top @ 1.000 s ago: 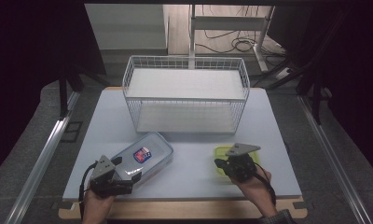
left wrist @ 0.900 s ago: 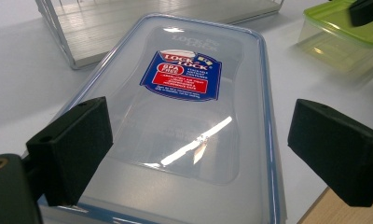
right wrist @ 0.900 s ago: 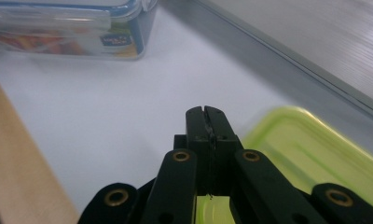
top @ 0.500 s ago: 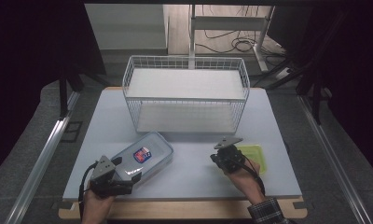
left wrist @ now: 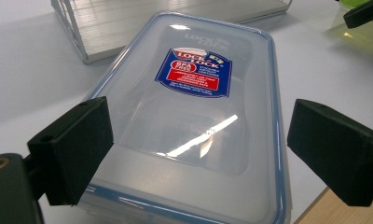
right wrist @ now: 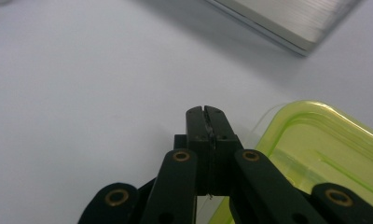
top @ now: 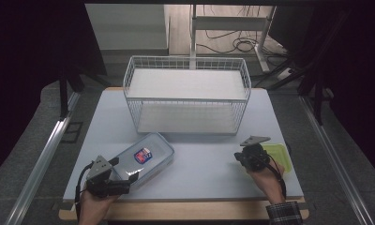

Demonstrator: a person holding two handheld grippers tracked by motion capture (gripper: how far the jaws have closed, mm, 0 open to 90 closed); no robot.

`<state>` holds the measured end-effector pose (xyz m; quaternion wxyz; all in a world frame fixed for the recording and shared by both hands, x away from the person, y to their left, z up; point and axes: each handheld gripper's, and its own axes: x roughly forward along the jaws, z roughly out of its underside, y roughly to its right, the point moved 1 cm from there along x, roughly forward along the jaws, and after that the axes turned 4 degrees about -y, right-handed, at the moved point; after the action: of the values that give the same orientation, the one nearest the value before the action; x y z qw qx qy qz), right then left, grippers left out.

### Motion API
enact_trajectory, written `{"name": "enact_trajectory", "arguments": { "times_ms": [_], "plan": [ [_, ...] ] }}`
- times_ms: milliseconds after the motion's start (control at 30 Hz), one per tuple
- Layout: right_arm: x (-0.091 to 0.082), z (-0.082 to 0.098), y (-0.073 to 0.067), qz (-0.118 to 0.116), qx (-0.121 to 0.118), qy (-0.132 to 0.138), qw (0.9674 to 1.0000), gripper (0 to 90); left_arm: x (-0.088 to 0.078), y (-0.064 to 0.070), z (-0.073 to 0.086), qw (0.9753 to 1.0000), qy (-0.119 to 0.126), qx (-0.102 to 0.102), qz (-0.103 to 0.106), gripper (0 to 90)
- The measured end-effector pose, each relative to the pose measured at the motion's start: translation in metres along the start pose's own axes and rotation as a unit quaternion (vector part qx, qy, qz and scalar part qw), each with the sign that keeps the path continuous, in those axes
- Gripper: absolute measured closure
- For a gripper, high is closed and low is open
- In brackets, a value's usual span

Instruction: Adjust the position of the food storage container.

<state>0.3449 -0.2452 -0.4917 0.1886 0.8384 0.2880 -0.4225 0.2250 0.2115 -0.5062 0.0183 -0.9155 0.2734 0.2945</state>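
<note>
We see left gripper (top: 129, 180) at near left table (top: 209, 166) edge, jaws wide, straddling clear lidded box (left wrist: 194, 121), pads either side, no squeeze visible. Box lies flat near wire basket (top: 188, 101). Right gripper (right wrist: 207, 112) jaws pressed together, empty, tips over bare table just beside green container (right wrist: 324, 154) at near right.

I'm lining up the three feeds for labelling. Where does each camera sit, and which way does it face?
High view: above the person's side, looking forward and down at the table and wire basket; both hands and forearms show.
Left gripper view: rides the left gripper, looking along its open jaws over the clear container.
Right gripper view: rides the right gripper, jaws shut, beside the green container.
Shared: all three show the basket.
</note>
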Motion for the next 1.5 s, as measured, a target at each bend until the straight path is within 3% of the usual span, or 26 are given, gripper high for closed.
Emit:
{"name": "enact_trajectory", "arguments": {
  "times_ms": [200, 233, 267, 300, 467, 500, 533, 633, 667, 867, 1000, 1200, 1500],
  "plan": [
    [-0.002, -0.001, -0.002, -0.007, -0.003, 0.009, 0.9999, 89.3, -0.01, -0.006, 0.003, 0.9999, -0.002, -0.004, -0.014, 12.2],
    [-0.004, -0.005, -0.008, -0.017, -0.009, 0.022, 0.9996, 88.7, -0.016, -0.01, 0.007, 0.9996, -0.007, -0.004, -0.027, 17.8],
    [-0.004, -0.005, -0.008, -0.017, -0.009, 0.022, 0.9996, 88.7, -0.016, -0.01, 0.007, 0.9996, -0.007, -0.004, -0.027, 23.1],
    [-0.004, -0.007, -0.011, -0.02, -0.013, 0.023, 0.9994, 88.6, -0.02, -0.013, 0.009, 0.9995, -0.009, -0.004, -0.032, 23.1],
    [-0.001, -0.016, -0.024, -0.036, -0.023, 0.032, 0.9986, 87.6, -0.034, -0.024, 0.018, 0.9978, -0.027, -0.017, -0.059, 58.1],
    [0.001, -0.02, -0.027, -0.045, -0.025, 0.037, 0.998, 87.6, -0.034, -0.026, 0.019, 0.9969, -0.035, -0.021, -0.067, 69.1],
    [0.001, -0.02, -0.027, -0.045, -0.025, 0.037, 0.998, 87.6, -0.034, -0.028, 0.02, 0.9959, -0.043, -0.025, -0.075, 69.1],
    [0.003, -0.027, -0.034, -0.059, -0.031, 0.048, 0.9966, 87.6, -0.032, -0.036, 0.024, 0.9932, -0.067, -0.041, -0.085, 80.1],
    [0.006, -0.032, -0.04, -0.069, -0.038, 0.053, 0.9954, 87.7, -0.028, -0.04, 0.026, 0.9904, -0.087, -0.05, -0.094, 83.2],
    [0.018, -0.042, -0.053, -0.078, -0.054, 0.053, 0.9941, 87.7, -0.014, -0.042, 0.027, 0.9874, -0.115, -0.059, -0.092, 84.4],
    [0.029, -0.053, -0.06, -0.089, -0.057, 0.055, 0.9928, 87.7, -0.005, -0.04, 0.026, 0.9858, -0.129, -0.047, -0.097, 85.1],
    [0.051, -0.081, -0.076, -0.116, -0.051, 0.068, 0.9896, 87.6, 0.005, -0.045, 0.019, 0.9867, -0.126, -0.047, -0.092, 86.1],
    [0.083, -0.113, -0.091, -0.096, -0.068, 0.061, 0.9911, 86.3, 0.028, -0.054, 0.006, 0.9883, -0.123, -0.044, -0.078, 86.1]
  ]
}}
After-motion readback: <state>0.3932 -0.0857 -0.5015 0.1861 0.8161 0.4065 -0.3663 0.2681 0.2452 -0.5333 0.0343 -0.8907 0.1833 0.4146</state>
